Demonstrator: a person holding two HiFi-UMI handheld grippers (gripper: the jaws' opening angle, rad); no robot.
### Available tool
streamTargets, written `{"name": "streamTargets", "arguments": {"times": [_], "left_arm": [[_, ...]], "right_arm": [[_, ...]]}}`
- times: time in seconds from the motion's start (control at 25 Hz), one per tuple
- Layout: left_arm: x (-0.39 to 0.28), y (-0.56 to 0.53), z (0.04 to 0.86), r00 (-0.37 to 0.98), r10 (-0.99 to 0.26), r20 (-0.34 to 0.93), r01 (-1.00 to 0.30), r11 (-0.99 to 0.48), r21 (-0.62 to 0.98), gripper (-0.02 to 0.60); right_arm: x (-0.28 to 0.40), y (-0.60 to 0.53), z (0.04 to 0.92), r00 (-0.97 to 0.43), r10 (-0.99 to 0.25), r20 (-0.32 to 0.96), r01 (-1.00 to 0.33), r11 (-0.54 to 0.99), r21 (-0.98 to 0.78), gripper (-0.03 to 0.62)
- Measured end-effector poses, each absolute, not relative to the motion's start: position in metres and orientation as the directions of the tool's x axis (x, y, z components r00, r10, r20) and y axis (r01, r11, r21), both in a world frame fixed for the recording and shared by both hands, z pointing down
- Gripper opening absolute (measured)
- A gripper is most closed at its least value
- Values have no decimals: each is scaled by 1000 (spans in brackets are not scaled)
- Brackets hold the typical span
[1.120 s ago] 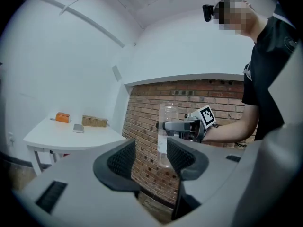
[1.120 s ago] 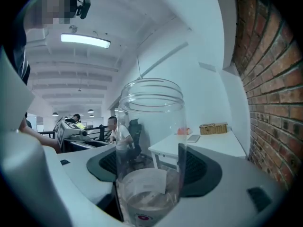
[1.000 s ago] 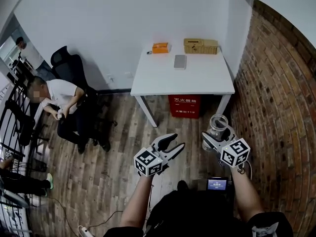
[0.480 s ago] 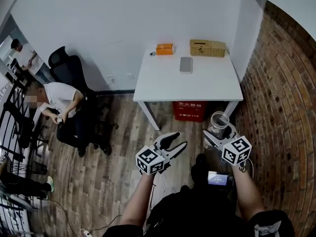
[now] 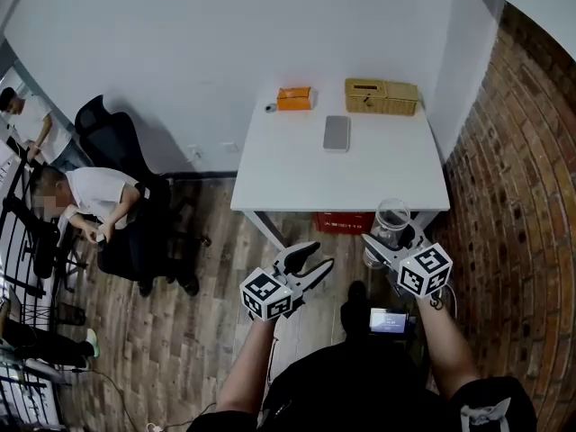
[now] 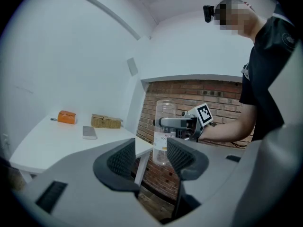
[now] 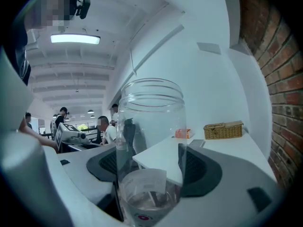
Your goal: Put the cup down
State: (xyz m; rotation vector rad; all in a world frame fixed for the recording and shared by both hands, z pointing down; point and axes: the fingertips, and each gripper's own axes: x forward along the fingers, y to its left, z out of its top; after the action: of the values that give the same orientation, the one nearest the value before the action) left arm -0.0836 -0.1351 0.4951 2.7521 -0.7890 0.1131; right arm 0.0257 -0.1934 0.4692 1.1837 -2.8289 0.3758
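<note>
Closest to the head camera, over the wood floor (image 5: 180, 313), the left hand-held gripper (image 5: 314, 259) has its jaws spread with nothing between them; its own view shows a clean open gap. Just right of it, the right hand-held gripper (image 5: 392, 240) is pinching the cup (image 5: 392, 216), jaws wide, one pad on each side of the lower body. I read the cup as a tall clear jar shape, upright, mouth open at top, white label low on the wall. It is up in the air at the near right edge of the table (image 5: 360, 178), not resting on it. Under the table, just past the cup, sits a red box (image 5: 346, 222). Table top next: a flat grey slab (image 5: 336, 133) about mid-way back, lying alone. At the back edge against the white wall (image 5: 225, 43), an orange box (image 5: 294, 98) on the left and a wicker basket (image 5: 382, 96) on the right, apart from each other. Brick wall (image 5: 513, 196) runs down the right side. Far left, a person (image 5: 90, 196) sits next to a black office chair (image 5: 108, 133).
</note>
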Motion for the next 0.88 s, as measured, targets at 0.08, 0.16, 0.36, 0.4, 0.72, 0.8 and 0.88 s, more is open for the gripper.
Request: {"name": "streamTargets", "arguments": {"times": [0.08,0.16,0.36,0.4,0.72,0.8,0.88], "left_arm": [[-80,-166,494,842,-519,149,-540,-805,245,213],[-76,-197,493,836,-528,150,-549,-799,247,212],[-63,-269,488,820,-551,154,-572,-783,245,206],[-60,-280,487,819,-553,154,-574,-781,246,206],[-50,-342,488,809,-562,174,-588,-768,254,206],[-50,-349,489,808,-560,182,-589,-767,254,206],[-53,-355,490,807,-560,185,-590,-766,254,206]], "right_arm": [[28,-225,471,-712,-687,145,-701,682,-208,341],[32,-256,469,-718,-680,147,-694,689,-208,341],[40,-325,468,-736,-661,145,-675,706,-212,342],[42,-336,469,-740,-657,145,-671,709,-217,342],[43,-395,472,-765,-626,149,-643,729,-237,342],[42,-404,473,-764,-629,146,-644,726,-243,342],[39,-411,473,-762,-632,139,-645,722,-250,342]]}}
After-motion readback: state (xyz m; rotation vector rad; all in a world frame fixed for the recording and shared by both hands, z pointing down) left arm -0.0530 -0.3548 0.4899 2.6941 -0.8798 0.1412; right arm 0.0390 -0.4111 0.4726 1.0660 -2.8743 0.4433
